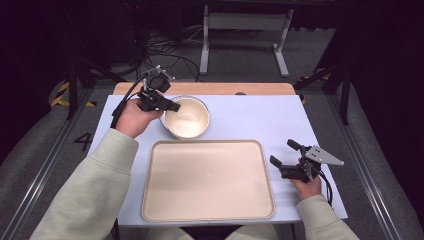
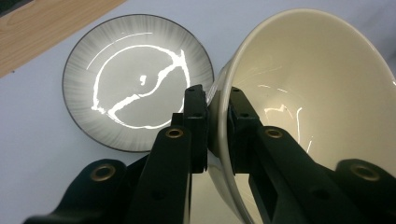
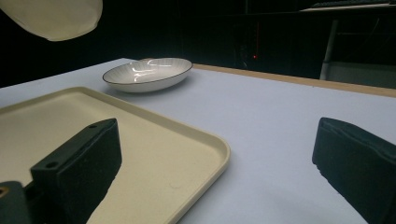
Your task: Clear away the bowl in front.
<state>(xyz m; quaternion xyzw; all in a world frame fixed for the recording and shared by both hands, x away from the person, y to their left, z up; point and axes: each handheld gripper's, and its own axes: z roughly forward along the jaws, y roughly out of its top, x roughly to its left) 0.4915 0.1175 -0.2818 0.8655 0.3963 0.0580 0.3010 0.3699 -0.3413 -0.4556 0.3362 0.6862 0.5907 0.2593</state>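
A: Bowl (image 1: 186, 117) first, upper left of centre in the high view. The left gripper (image 1: 167, 103) has it by the rim; in the left gripper view the two black jaws are pinched together on the cream wall, one inside and one outside.

B: Is it on the table or off it?

A: Off it, I'd say. The right gripper view shows the cream underside in its upper left corner with dark background beneath it, and the bowl is tipped. Under it, in the left gripper view's upper left, a shallow grey-rimmed plate (image 2: 137, 81) lies on the table (image 1: 260, 120) on its own.

B: So the bowl was lifted away from that plate?

A: I can only say it hangs above and just beside the plate. Moving right, the cream tray (image 1: 207, 180) fills the centre and lower middle of the high view with nothing on it.

B: And the far right?

A: The right gripper (image 1: 286, 155) rests low at the right edge of the table, jaws wide apart, holding nothing, just beside the tray's right rim.

B: How far along, then?

A: Early, by my reading. The bowl is gripped and raised, but nothing has reached the tray. If both dishes go there, setting the bowl down and fetching the plate are left.
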